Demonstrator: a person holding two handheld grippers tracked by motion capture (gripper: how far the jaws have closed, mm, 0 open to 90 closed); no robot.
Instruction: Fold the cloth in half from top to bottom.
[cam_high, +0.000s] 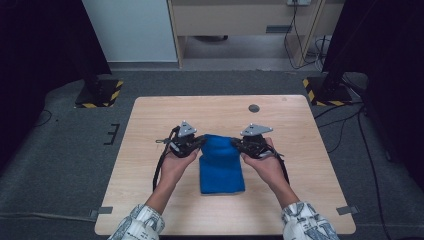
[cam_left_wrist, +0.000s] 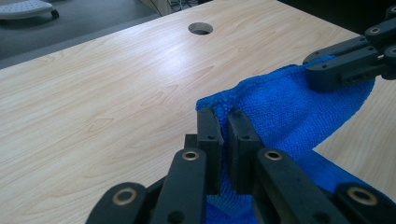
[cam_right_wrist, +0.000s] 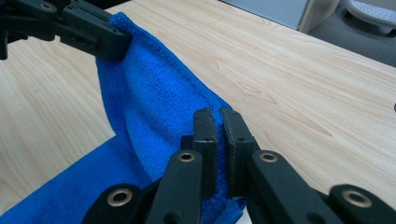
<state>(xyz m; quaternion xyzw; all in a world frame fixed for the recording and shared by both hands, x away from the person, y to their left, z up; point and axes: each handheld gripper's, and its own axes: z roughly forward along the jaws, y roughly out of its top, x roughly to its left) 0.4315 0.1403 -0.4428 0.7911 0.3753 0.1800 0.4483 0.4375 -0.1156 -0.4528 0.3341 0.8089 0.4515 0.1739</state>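
- The blue cloth (cam_high: 221, 167) lies mid-tabletop, its far edge lifted between two claws — the near part flat on the wood.
- Left claw (cam_left_wrist: 223, 119) is clamped on one far corner; its view shows the pile pinched between its jaws.
- Right claw (cam_right_wrist: 215, 119) is clamped on the other corner.
- The high view adds the tabletop (cam_high: 150, 150), its round hole (cam_high: 254, 108), both patterned sleeves (cam_high: 142, 225).
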